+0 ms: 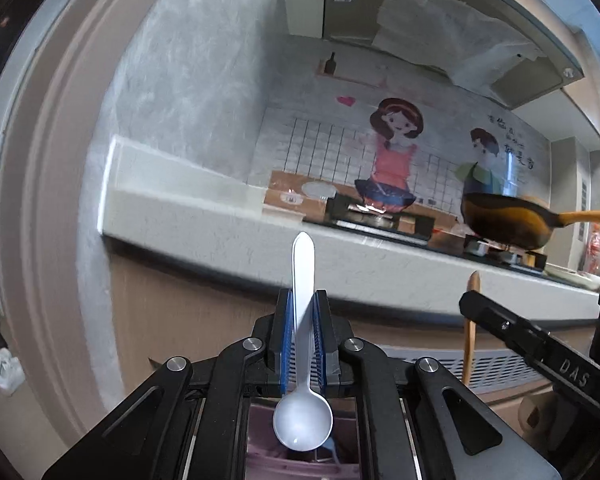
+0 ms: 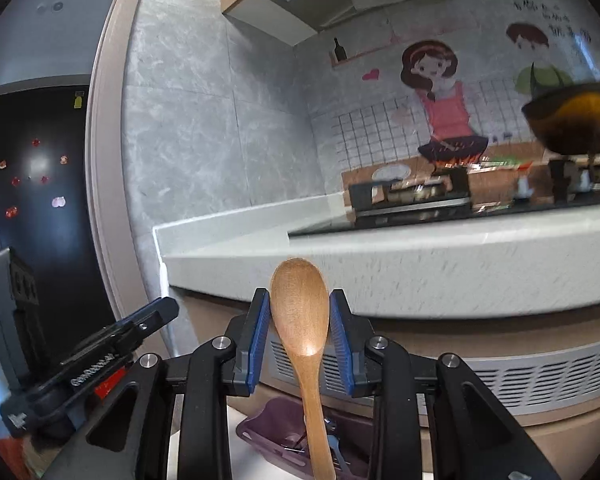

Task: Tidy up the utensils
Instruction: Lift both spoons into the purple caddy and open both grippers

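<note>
My left gripper is shut on a white plastic spoon, handle pointing up and forward, bowl hanging low over a purple utensil holder. My right gripper is shut on a wooden spoon, bowl up between the blue pads, handle reaching down toward the purple utensil holder, which holds several utensils. The right gripper also shows at the right edge of the left wrist view with the wooden handle. The left gripper shows at the lower left of the right wrist view.
A grey kitchen counter with a gas hob stands ahead. An orange pan sits on the right burner. A cartoon wall sticker covers the backsplash. A black fridge with magnets stands at the left.
</note>
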Demonstrator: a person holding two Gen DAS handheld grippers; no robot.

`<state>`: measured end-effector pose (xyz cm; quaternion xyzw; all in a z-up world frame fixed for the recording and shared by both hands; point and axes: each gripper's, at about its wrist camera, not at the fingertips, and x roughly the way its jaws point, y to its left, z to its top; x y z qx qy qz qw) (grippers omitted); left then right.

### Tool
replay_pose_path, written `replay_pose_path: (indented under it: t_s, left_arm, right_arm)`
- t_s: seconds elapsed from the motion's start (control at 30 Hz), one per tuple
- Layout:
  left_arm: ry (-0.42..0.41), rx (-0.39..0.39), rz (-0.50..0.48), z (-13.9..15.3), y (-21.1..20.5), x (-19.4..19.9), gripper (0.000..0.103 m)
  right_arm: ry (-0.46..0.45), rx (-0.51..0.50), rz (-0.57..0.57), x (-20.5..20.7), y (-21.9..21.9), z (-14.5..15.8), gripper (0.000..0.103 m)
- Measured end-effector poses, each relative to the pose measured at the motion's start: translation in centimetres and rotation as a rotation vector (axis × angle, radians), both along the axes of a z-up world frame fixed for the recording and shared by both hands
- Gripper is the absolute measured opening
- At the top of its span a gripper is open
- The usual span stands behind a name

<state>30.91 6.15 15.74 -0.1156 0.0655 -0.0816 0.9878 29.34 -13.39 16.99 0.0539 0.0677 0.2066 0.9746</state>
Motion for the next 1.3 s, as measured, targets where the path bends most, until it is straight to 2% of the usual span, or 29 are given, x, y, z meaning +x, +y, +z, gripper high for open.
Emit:
replay_pose_path:
  t_s: [0.13, 0.23, 0.57, 0.63, 0.67, 0.7, 0.8, 0.97, 1.03, 1.2, 1.3]
  left_arm:
    - [0.022, 0.017, -0.011, -3.2, -0.4, 2.7, 0.010]
    - [0.045, -0.006, -0.019, -4.9, -0.1, 4.3, 0.010]
    - [0.083, -0.064, -0.096, -8.0, 0.2, 6.9, 0.010]
    - [0.081, -0.065, -0.101, -8.4, 0.1, 6.9, 0.012]
    - [0.082, -0.063, -0.111, -8.6, 0.1, 6.9, 0.015]
    - [0.088, -0.056, -0.121, -8.7, 0.1, 7.0, 0.023]
    - [0.143, -0.053, -0.139, -8.6, 0.5, 6.8, 0.036]
    - [0.240, -0.029, -0.096, -7.9, 2.2, 4.5, 0.049]
    - [0.304, -0.013, -0.084, -8.2, 3.1, 3.3, 0.051]
    - [0.480, 0.019, -0.083, -10.8, 4.8, 0.4, 0.053]
    - [0.588, 0.051, -0.151, -12.9, 4.6, -1.0, 0.053]
  right_arm:
    - [-0.001, -0.049, 0.000, 2.5, 0.9, -2.2, 0.028]
    - [0.008, -0.060, 0.014, 4.0, 1.1, -3.7, 0.028]
    - [-0.033, -0.119, -0.020, 5.7, 1.7, -6.7, 0.029]
    - [-0.037, -0.143, -0.033, 5.6, 1.8, -7.4, 0.029]
    - [-0.022, -0.153, -0.040, 5.6, 1.8, -7.7, 0.030]
    - [-0.007, -0.160, -0.041, 5.6, 1.7, -7.8, 0.031]
    - [0.042, -0.187, -0.026, 4.9, 1.5, -7.6, 0.033]
    - [0.052, -0.220, -0.003, 1.7, 0.4, -6.7, 0.033]
    - [0.092, -0.243, 0.013, 0.5, 0.2, -6.6, 0.033]
    - [0.290, -0.270, 0.094, -1.1, 0.0, -9.1, 0.033]
    - [0.400, -0.323, 0.130, -1.5, 0.6, -11.9, 0.033]
